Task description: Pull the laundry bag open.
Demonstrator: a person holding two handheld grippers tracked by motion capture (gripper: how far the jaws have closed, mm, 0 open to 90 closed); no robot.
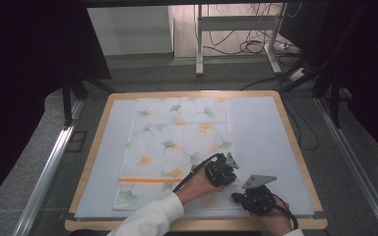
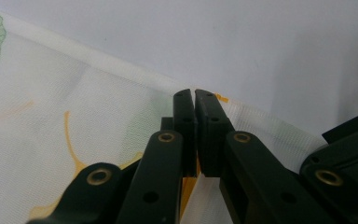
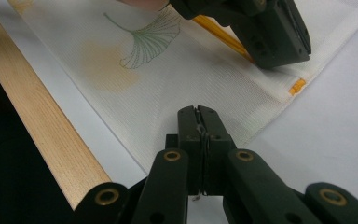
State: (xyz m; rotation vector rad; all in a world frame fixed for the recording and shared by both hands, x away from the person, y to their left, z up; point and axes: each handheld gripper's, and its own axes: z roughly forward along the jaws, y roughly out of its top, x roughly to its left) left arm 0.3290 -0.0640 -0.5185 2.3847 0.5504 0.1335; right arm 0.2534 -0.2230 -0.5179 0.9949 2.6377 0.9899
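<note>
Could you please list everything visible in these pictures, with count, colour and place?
cloth: one, white with green and yellow leaf print and an orange stripe, flat on the mat.
mat: one, pale grey, covering the tabletop.
table: one, light wood rim, centre.
metal frame: one, white, on the floor beyond the table.
cables: several, black, on the far floor.
left gripper: one, black, jaws shut at the cloth's right edge.
right gripper: one, black, jaws shut at the cloth's near right corner.
sleeve: one, white, bottom centre.

Grey floor [image 1: 24, 162] – metal desk frame [image 1: 236, 34], cables [image 1: 248, 46] behind.
</note>
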